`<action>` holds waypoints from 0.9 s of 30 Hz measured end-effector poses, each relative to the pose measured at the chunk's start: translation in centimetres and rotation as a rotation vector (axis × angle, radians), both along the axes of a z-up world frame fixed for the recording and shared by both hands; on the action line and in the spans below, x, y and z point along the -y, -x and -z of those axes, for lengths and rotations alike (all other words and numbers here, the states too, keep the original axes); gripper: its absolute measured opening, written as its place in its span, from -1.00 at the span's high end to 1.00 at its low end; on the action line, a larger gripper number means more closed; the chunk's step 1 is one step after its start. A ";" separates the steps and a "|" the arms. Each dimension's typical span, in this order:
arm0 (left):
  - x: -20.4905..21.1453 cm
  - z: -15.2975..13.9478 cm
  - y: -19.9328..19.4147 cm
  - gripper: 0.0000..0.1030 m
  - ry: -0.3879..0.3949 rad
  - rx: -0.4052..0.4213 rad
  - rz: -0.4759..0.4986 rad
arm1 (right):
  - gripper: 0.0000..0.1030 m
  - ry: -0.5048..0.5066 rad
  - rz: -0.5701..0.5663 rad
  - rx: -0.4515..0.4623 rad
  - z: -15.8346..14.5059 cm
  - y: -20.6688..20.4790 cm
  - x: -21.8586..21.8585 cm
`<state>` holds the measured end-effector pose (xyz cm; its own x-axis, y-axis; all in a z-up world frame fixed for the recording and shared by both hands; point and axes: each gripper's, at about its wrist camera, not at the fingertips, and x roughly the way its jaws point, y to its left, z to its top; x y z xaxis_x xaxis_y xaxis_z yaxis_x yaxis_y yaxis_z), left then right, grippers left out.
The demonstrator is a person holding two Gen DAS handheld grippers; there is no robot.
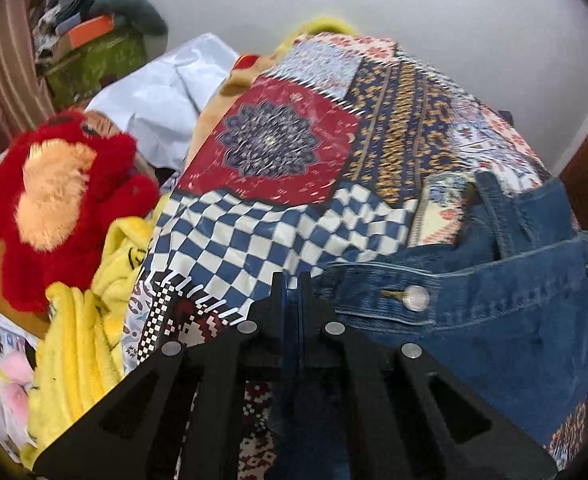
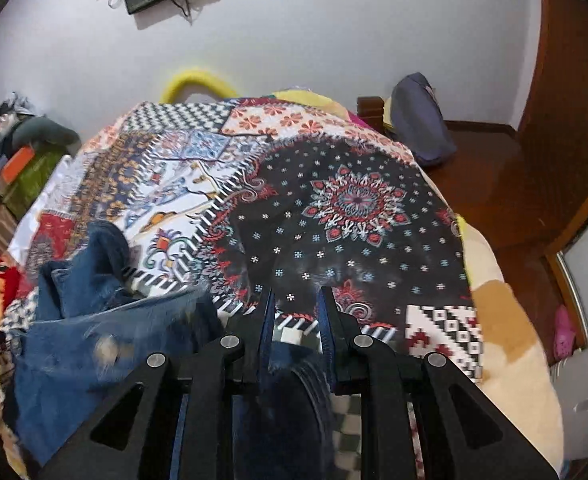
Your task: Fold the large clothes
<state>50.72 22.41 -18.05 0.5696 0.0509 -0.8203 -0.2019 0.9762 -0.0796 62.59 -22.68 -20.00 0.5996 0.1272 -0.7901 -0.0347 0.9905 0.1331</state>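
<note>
Blue denim jeans [image 1: 494, 312] lie bunched on a patchwork bedspread [image 1: 294, 152], waistband and metal button [image 1: 415, 298] facing up. My left gripper [image 1: 292, 280] is shut on the jeans' waistband edge, denim running down between its fingers. In the right wrist view the jeans [image 2: 94, 320] hang to the left, blurred. My right gripper [image 2: 296, 296] has its jaws a little apart, with denim between them lower down; it is shut on the jeans above the bedspread [image 2: 334, 208].
A red plush toy [image 1: 66, 208] and a yellow towel [image 1: 78, 344] lie left of the jeans. White cloth [image 1: 154, 100] and a cluttered green box [image 1: 94, 60] sit behind. A wooden floor [image 2: 506, 200] and a grey bag [image 2: 418, 120] lie right of the bed.
</note>
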 end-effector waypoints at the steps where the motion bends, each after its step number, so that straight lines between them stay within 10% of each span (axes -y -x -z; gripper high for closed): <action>1: 0.4 -0.5 0.2 0.95 -0.002 0.005 0.011 | 0.67 -0.002 -0.034 0.014 -0.9 0.9 -0.2; 12: 7.0 -3.8 1.3 0.67 0.054 0.014 0.189 | 0.67 0.014 -0.401 0.026 -3.5 7.3 -11.3; 21: 12.4 1.4 0.6 0.13 -0.009 -0.093 0.352 | 0.67 0.013 -0.599 -0.088 2.3 8.9 -21.1; 27: 8.9 4.4 -1.5 0.13 -0.122 -0.117 0.234 | 0.67 -0.018 -0.595 -0.084 3.9 7.6 -20.2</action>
